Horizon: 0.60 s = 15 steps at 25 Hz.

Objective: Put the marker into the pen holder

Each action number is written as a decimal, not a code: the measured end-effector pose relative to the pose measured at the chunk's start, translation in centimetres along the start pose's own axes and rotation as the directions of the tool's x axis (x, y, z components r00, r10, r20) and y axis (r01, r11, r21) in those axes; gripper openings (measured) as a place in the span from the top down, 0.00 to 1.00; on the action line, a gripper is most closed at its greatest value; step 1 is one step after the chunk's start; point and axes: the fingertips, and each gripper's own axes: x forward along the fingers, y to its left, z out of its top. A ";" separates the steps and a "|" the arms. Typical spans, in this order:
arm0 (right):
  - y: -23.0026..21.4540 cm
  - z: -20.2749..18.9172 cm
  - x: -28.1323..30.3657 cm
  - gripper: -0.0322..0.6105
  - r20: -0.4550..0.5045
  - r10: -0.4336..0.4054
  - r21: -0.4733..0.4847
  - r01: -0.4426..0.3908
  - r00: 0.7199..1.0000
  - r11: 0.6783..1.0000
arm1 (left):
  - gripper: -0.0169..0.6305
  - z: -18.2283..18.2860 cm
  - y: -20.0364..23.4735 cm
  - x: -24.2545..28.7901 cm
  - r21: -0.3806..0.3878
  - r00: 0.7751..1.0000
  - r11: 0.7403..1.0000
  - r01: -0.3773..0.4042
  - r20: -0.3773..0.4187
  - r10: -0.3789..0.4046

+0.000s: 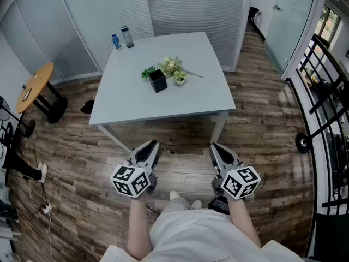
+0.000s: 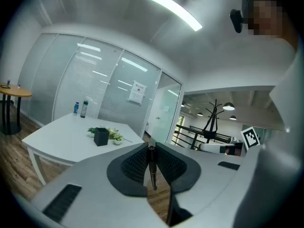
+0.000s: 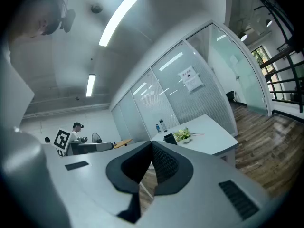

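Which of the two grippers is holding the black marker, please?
The left gripper: its jaws pinch the slim black marker, whereas the right gripper's jaws are shut on nothing.

Light: bright, even — from long white ceiling strip lamps (image 2: pixel 172 8)
Edges: gripper views bulge, corners dark
Shadow: soft, under the pale grey bench (image 1: pixel 191 91)

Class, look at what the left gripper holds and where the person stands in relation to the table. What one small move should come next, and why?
Probably a step forward, carrying the left gripper toward the table. Its jaws are shut on the marker, so no pickup is needed. The black pen holder stands mid-table beside the small plant, well ahead of the gripper, which sits short of the table's near edge.
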 end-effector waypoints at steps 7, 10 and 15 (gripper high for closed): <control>0.6 -0.1 -0.3 0.93 0.001 0.005 -0.006 -0.005 1.000 1.000 | 0.90 -0.1 0.2 -1.1 -0.007 1.000 1.000 -0.012 0.003 0.012; 0.7 0.1 -0.2 0.93 0.008 0.021 -0.001 -0.021 1.000 1.000 | 0.90 0.1 0.3 -1.4 -0.007 1.000 1.000 -0.020 0.009 0.020; 0.8 0.2 0.8 0.93 0.018 0.032 0.020 -0.033 0.999 0.999 | 0.90 -0.1 1.2 -1.9 -0.007 0.999 0.999 -0.039 -0.004 0.039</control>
